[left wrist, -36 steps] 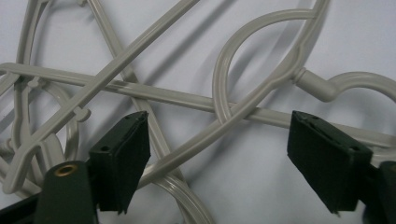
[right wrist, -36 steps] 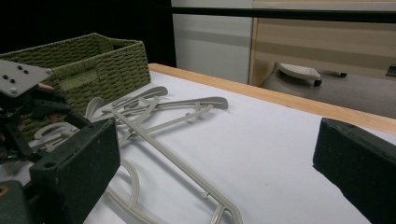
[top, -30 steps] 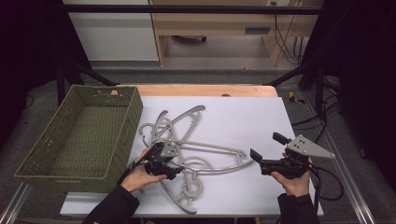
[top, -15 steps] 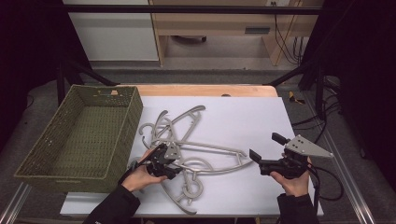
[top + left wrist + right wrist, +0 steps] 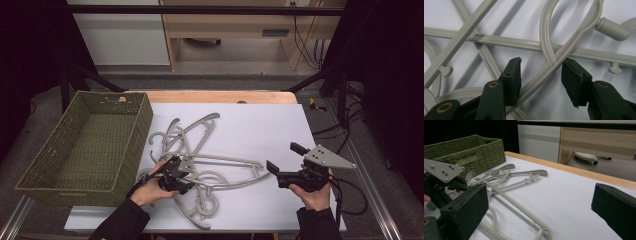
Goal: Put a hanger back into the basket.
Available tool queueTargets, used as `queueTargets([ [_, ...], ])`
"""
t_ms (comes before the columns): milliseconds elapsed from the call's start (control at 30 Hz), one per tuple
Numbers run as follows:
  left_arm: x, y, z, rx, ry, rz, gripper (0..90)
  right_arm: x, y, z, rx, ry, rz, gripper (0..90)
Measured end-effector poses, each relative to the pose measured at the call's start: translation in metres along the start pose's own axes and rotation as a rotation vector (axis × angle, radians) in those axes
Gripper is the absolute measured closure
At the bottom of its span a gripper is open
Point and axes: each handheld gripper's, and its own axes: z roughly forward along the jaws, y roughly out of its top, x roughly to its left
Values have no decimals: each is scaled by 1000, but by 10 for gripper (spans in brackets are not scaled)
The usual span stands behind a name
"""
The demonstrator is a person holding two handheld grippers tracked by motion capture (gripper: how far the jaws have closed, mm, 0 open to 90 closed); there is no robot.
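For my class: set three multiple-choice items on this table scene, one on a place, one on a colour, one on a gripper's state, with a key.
1. Where is the basket relative to the hangers?
A. on the person's left
B. on the person's right
C. on top of them

2. What colour are the hangers?
A. red
B. pale grey
C. black

3. How do the left gripper's jaws stand?
A. shut on nothing
B. open, one on each side of a hanger bar
C. inside the basket

Key: 1 A, it stands at the table's left edge; 2 B, all look pale grey; 3 B, a bar runs between them.
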Motion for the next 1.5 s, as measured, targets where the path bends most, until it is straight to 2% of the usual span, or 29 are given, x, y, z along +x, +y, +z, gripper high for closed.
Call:
queueTargets([
  [267, -5, 1, -3, 41, 0, 45, 569, -1, 0, -1, -7, 5, -2, 14],
  [367, -7, 1, -3, 36, -6, 45, 585, -1, 0, -1, -7, 5, -8, 14],
  [400, -8, 1, -4, 43, -6, 61, 592, 0, 0, -1, -3, 5, 0, 14],
  [567, -11, 3, -5, 50, -7, 78, 641, -1, 0, -1, -4, 6, -1, 16],
  [833, -12, 6, -3, 29, 1, 74, 701, 0, 0, 0, 1, 8, -2, 17],
  [933, -11, 7, -1, 39, 7, 71, 709, 0, 0, 0, 2, 10, -2, 18],
  [1133, -8, 7, 0, 39, -13, 51, 706, 0, 0, 0, 2, 10, -2, 18],
  [1267, -9, 7, 0, 38, -5, 82, 719, 0, 0, 0, 1, 11, -2, 18],
  [1367, -10, 8, -2, 12, 7, 107, 748, 0, 0, 1, 4, 14, -7, 18],
  [1500, -7, 7, -6, -20, 34, 89, 777, 0, 0, 1, 2, 13, -3, 18],
])
